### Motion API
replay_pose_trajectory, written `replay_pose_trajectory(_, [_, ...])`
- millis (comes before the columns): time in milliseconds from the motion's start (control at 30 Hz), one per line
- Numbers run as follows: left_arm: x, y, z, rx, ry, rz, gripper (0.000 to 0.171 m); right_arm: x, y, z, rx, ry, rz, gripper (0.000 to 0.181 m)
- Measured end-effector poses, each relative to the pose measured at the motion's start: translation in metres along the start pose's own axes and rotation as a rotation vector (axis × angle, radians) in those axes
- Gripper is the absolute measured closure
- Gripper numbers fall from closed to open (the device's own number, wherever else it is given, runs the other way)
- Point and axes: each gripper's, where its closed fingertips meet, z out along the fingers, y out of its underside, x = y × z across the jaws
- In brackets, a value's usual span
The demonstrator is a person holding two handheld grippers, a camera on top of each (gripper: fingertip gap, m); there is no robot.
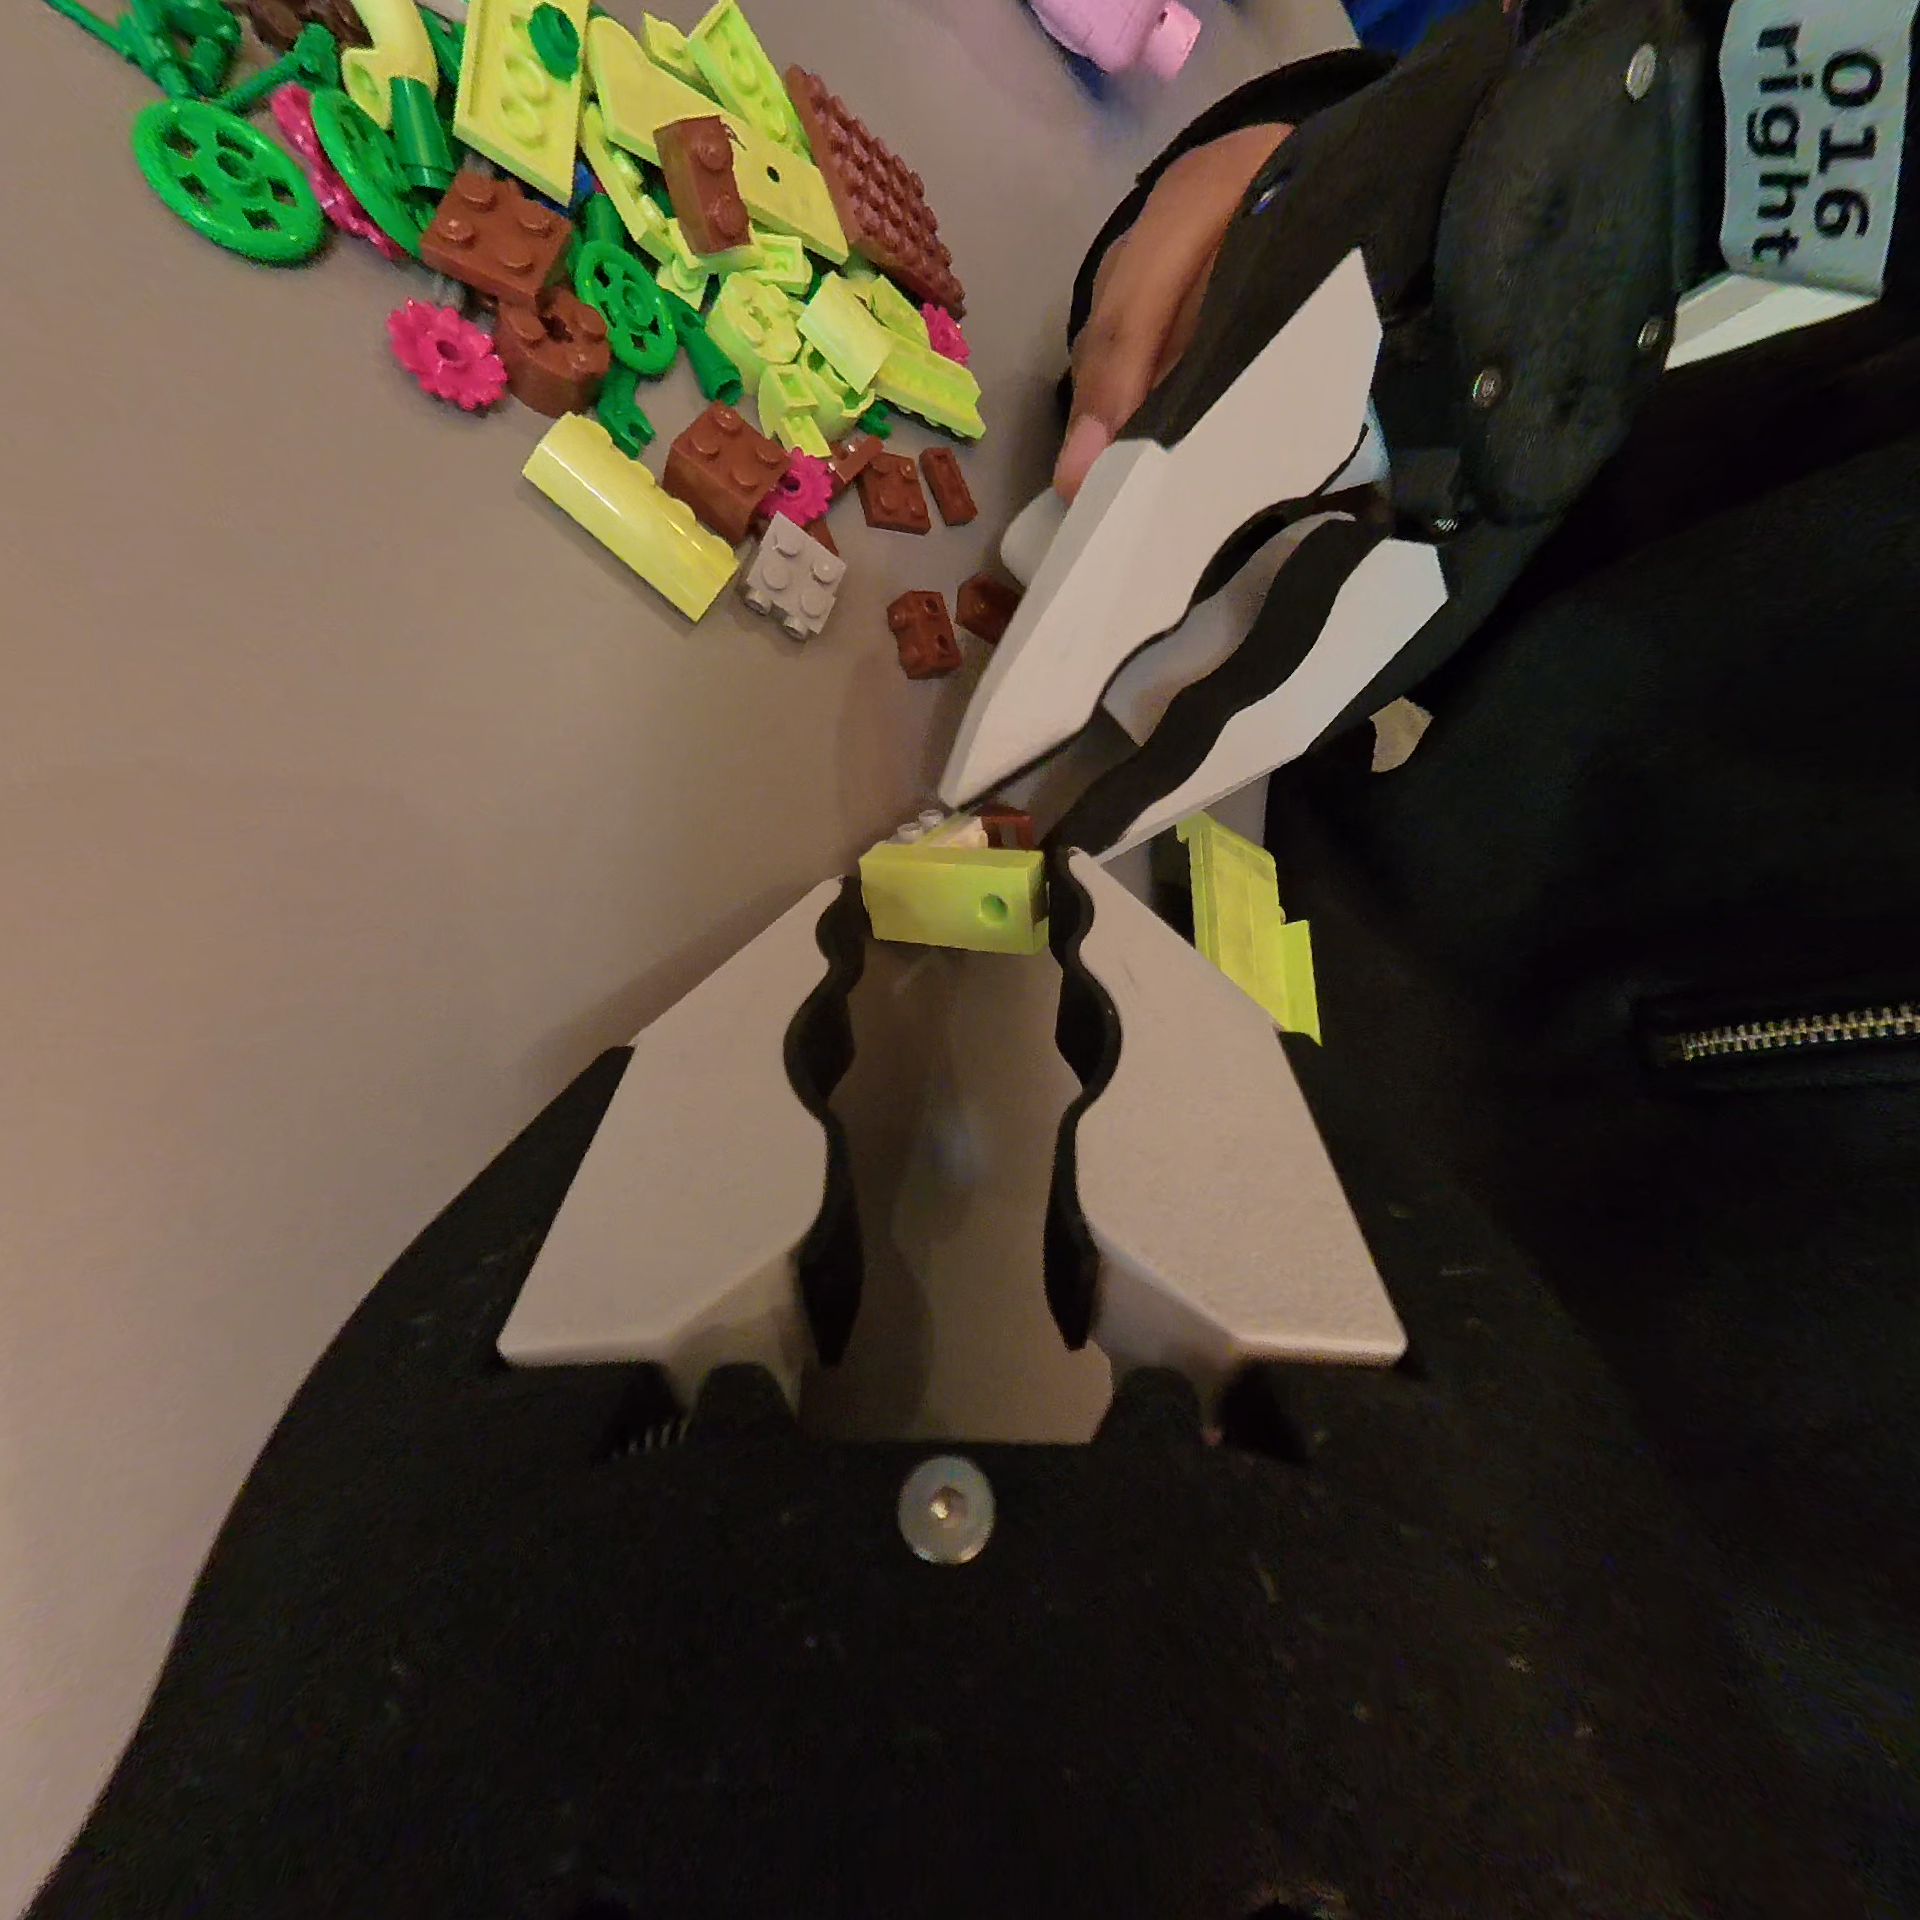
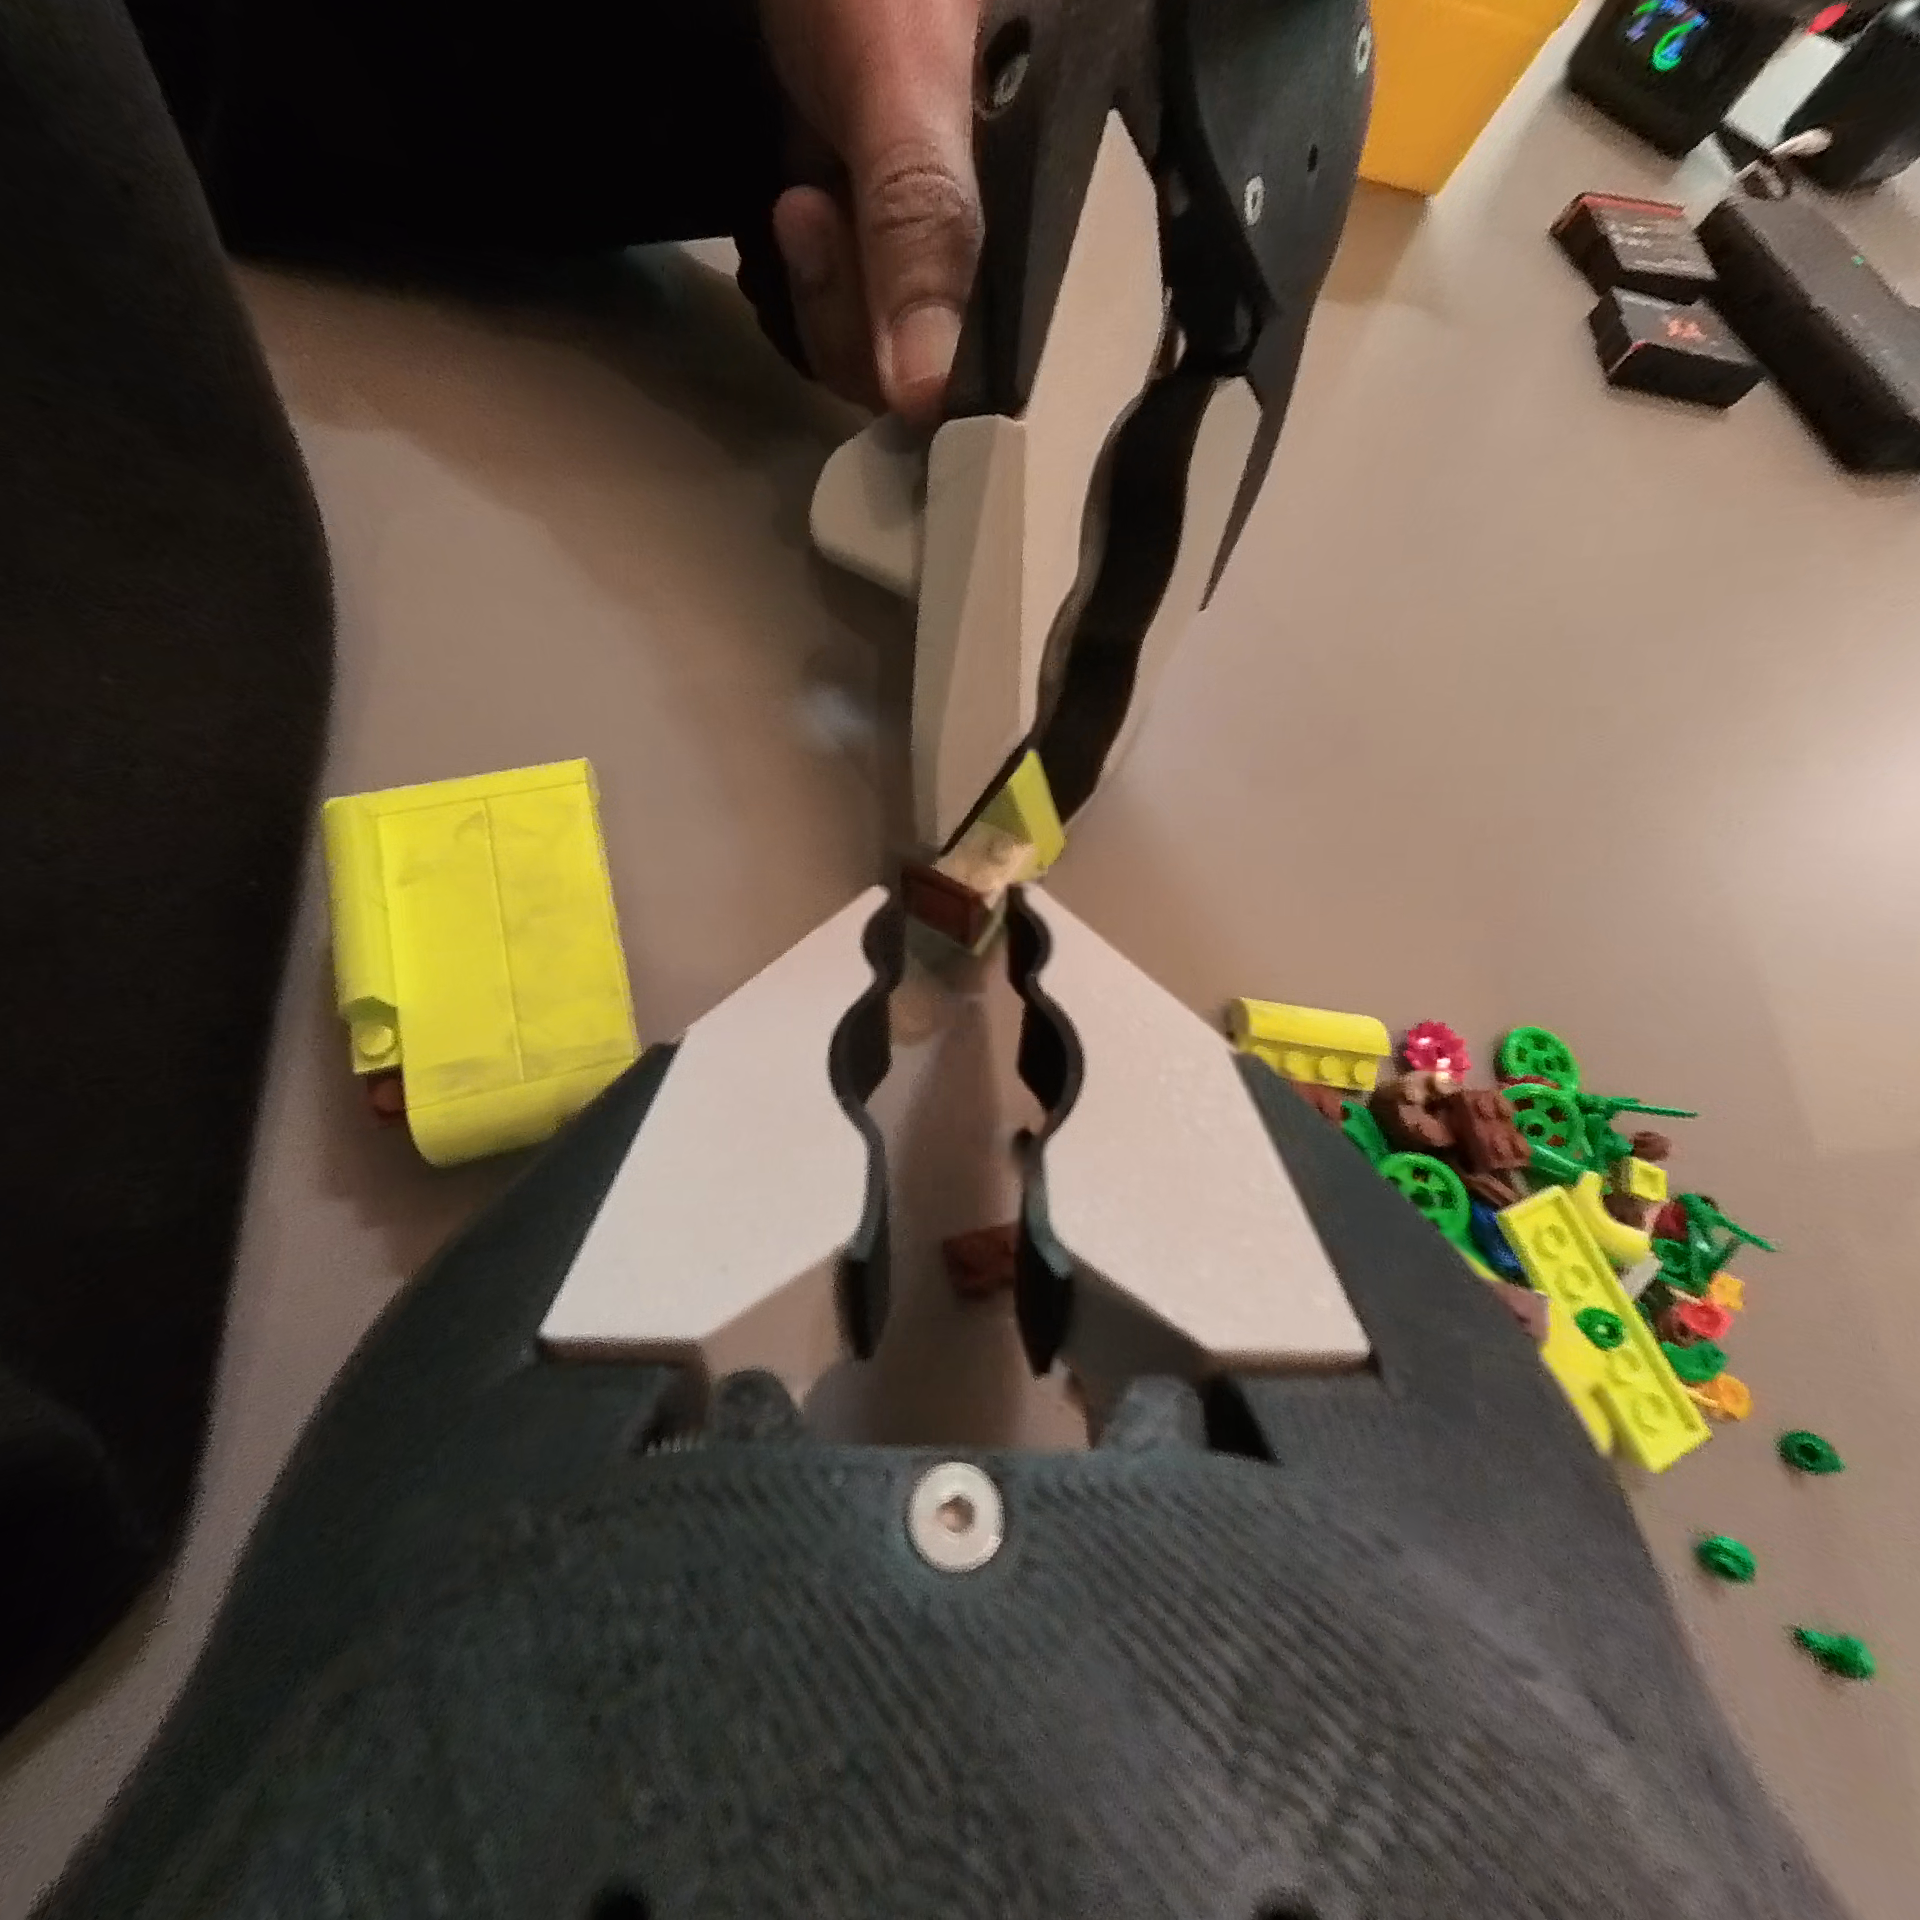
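My left gripper (image 1: 956, 883) is shut on a lime-green brick (image 1: 951, 914) with a round hole in its side, held above the table. Small white, grey and brown pieces sit on top of it. My right gripper (image 1: 1003, 816) comes in from the upper right with its tips closed on the small brown brick (image 1: 1010, 826) on that assembly. In the right wrist view my right gripper (image 2: 948, 920) grips the brown brick (image 2: 940, 902). The left gripper (image 2: 1003, 831) reaches down from above, holding the lime-green brick (image 2: 1023, 805). A hand (image 2: 904, 249) holds the left gripper.
A pile of lime, brown, green and pink bricks and wheels (image 1: 675, 260) lies on the grey table, also in the right wrist view (image 2: 1538, 1174). A lime built block (image 2: 478, 956) lies by a dark jacket (image 1: 1662, 935). Black boxes (image 2: 1662, 343) and a yellow box (image 2: 1444, 83) stand farther off. My two grippers' fingertips are within a few centimetres of each other. Left tips and right tips are each some 7 cm from the lime built block (image 2: 478, 956). My left wrist view (image 1: 1250, 936) looks at it from another angle.
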Motion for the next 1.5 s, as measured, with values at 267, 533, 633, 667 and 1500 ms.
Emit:
replay_pose_trajectory(267, [-0.012, -0.010, -0.005, 0.035, -0.199, 0.297, 0.099, 0.006, 0.002, -0.006, 0.014, -0.050, 0.141, 0.179])
replay_pose_trajectory(533, [-0.007, 0.000, 0.012, -0.036, -0.263, 0.589, 0.128, 0.011, 0.014, -0.009, -0.030, -0.032, 0.184, 0.166])
replay_pose_trajectory(633, [-0.003, -0.003, 0.008, -0.003, -0.221, 0.569, 0.148, 0.009, 0.009, -0.011, -0.004, -0.045, 0.182, 0.164])
replay_pose_trajectory(667, [-0.003, -0.004, 0.007, 0.002, -0.213, 0.560, 0.150, 0.008, 0.008, -0.010, 0.004, -0.053, 0.186, 0.163])
replay_pose_trajectory(1500, [-0.003, -0.003, 0.010, -0.014, -0.278, 0.692, 0.153, 0.003, 0.008, -0.009, -0.009, -0.113, 0.247, 0.169])
